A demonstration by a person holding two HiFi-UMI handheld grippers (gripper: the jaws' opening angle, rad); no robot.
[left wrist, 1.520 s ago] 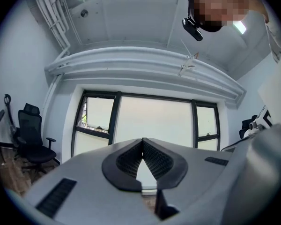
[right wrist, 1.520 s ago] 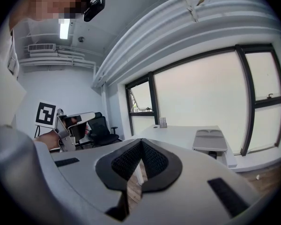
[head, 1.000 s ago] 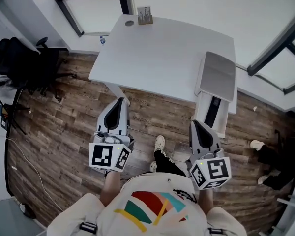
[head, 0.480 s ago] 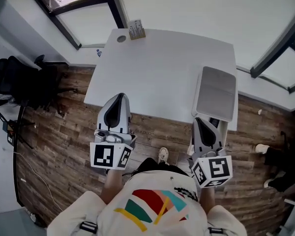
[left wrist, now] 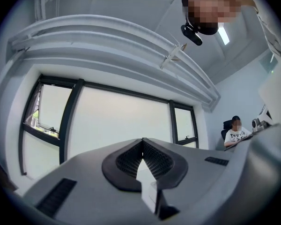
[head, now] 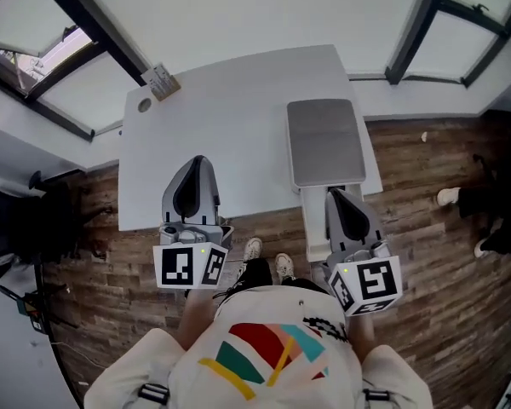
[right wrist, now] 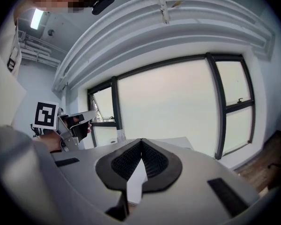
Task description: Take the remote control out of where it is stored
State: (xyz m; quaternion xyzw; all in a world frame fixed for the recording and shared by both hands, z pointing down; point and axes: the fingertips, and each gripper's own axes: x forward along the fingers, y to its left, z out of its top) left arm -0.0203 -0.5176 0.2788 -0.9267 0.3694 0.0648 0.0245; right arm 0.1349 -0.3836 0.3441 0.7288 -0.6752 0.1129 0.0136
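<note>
Head view: the person stands at the near edge of a white table (head: 238,135), with one gripper held out in each hand.

Left gripper (head: 197,160) – jaws fully together. In the left gripper view the ribbed pads meet at the tip and nothing lies between them. Its nose lies over the near part of the table top, but whether it touches cannot be told. Beyond its tip that view shows only a window wall and, far right, a seated person (left wrist: 235,132).

Right gripper (head: 335,194) – jaws likewise closed tip to tip and empty, as the right gripper view shows. From above, its nose lies just short of the near edge of a flat grey panel (head: 325,141) that lies on the right part of the table. It is not seen to touch the panel.

Below that panel a white tray-like piece (head: 312,221) sticks out past the table edge. The right gripper's body covers most of it.

Remote control: not visible in any view, and neither gripper holds it. What lies in the covered part of the white piece cannot be told.

Also noted: a small card holder (head: 160,81) at the far left corner of the table, beside a round hole (head: 145,105). The floor is wood plank (head: 426,194), and a black chair (head: 25,224) stands off to the left.
</note>
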